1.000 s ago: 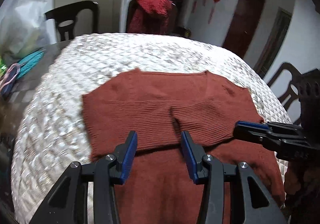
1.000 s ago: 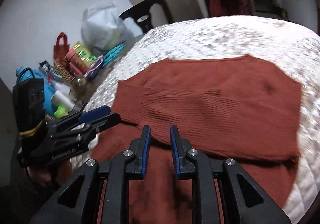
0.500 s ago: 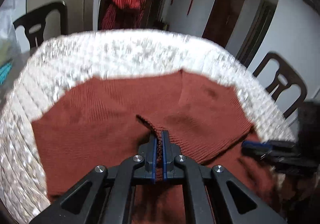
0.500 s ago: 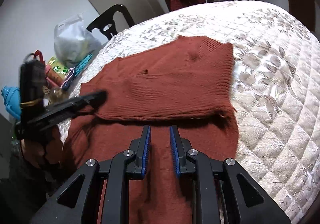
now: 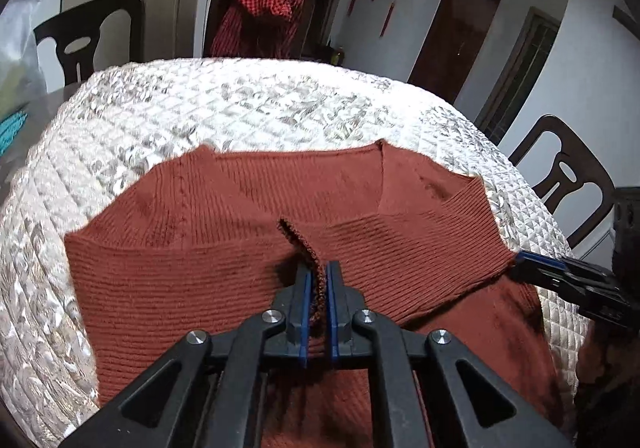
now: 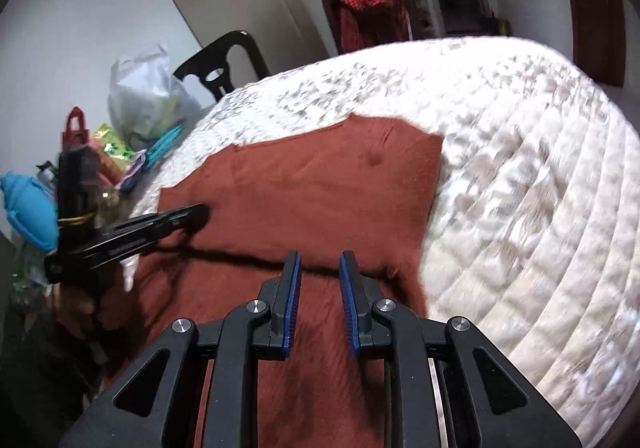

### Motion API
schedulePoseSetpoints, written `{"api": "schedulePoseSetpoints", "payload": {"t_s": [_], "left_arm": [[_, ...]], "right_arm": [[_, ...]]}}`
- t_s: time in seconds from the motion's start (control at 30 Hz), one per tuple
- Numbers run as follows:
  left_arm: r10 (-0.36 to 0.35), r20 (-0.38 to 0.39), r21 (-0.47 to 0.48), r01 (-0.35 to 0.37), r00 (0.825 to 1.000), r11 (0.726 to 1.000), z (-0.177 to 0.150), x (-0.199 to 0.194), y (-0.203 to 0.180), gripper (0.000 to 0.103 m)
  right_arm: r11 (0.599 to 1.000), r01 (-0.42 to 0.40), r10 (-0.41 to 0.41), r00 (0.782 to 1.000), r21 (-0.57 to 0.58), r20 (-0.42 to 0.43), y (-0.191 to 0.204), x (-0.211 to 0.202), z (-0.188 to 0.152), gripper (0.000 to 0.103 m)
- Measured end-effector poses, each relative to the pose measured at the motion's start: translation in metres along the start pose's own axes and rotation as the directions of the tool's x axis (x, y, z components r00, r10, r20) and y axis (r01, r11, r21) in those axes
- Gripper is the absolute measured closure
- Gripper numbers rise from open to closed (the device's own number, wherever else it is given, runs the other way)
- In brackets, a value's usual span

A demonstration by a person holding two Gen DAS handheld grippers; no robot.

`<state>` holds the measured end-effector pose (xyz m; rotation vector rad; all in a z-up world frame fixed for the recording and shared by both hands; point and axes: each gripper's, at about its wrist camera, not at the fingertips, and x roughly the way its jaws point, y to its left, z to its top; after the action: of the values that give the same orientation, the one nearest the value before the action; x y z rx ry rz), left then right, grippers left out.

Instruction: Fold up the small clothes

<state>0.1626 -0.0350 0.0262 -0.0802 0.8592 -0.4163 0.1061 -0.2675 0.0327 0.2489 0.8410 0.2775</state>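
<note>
Left gripper (image 5: pixel 316 288): angled down, clamped on sleeve cuff (image 5: pixel 306 248) | right gripper (image 6: pixel 318 288): angled down, jaws apart over hem, gripping nothing | rust-red ribbed knit sweater (image 5: pixel 224 232): flat on bench, sleeves folded in | bench cover (image 5: pixel 248 104): white quilted, diamond-stitched | dark chairs (image 5: pixel 86 38) around.

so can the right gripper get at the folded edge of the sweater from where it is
Probably yes: the right gripper stands open right at the folded edge of the sweater, with nothing between them.
</note>
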Motion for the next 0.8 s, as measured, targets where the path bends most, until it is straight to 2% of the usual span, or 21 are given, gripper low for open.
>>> {"api": "schedulePoseSetpoints", "payload": {"t_s": [0.03,0.07,0.1,0.13,0.23,0.33,0.43,0.53,0.63,0.7,0.8], "left_arm": [[0.001,-0.001,0.004,-0.001,1.000,1.000,0.001,0.000,-0.002,0.091],[0.003,-0.002,0.005,-0.003,1.000,1.000,0.002,0.000,-0.003,0.091],[0.004,0.001,0.004,-0.004,1.000,1.000,0.003,-0.002,-0.003,0.091],[0.006,0.007,0.003,-0.006,1.000,1.000,0.003,-0.005,-0.002,0.090],[0.029,0.031,-0.006,-0.029,0.999,1.000,0.004,-0.016,0.002,0.081],[0.043,0.050,0.003,-0.043,0.998,0.999,0.010,-0.019,-0.001,0.081],[0.016,0.042,0.038,-0.017,0.999,0.999,0.010,-0.015,-0.015,0.080],[0.020,0.005,0.092,-0.021,1.000,0.996,0.006,0.000,-0.028,0.081],[0.051,-0.049,0.099,-0.046,0.998,0.994,0.005,0.023,-0.026,0.081],[0.060,-0.031,0.113,-0.056,0.998,0.992,0.006,0.028,-0.024,0.080],[0.076,-0.030,0.119,-0.072,0.997,0.990,0.009,0.028,-0.025,0.080]], "right_arm": [[0.999,0.042,-0.042,0.999,-0.006,-0.016,-0.004,0.007,0.001,0.084],[0.996,0.092,-0.092,0.995,0.006,-0.048,-0.013,0.015,0.001,0.094],[0.994,0.105,-0.103,0.993,0.030,-0.059,-0.022,0.017,0.001,0.103],[0.994,0.096,-0.093,0.994,0.052,-0.053,-0.029,0.014,0.002,0.103],[0.980,0.196,-0.195,0.980,0.037,-0.043,-0.034,0.003,0.002,0.103],[0.982,0.179,-0.179,0.984,0.055,-0.015,-0.037,-0.007,0.007,0.103],[0.988,0.154,-0.155,0.988,0.023,0.019,-0.028,-0.012,0.018,0.102],[0.989,0.146,-0.146,0.989,-0.013,0.002,-0.024,0.002,0.030,0.102],[0.989,0.146,-0.146,0.988,-0.019,-0.045,-0.025,0.023,0.037,0.102],[0.986,0.162,-0.164,0.984,-0.031,-0.071,-0.029,0.033,0.035,0.102],[0.990,0.141,-0.141,0.988,-0.003,-0.066,-0.037,0.033,0.037,0.102]]}}
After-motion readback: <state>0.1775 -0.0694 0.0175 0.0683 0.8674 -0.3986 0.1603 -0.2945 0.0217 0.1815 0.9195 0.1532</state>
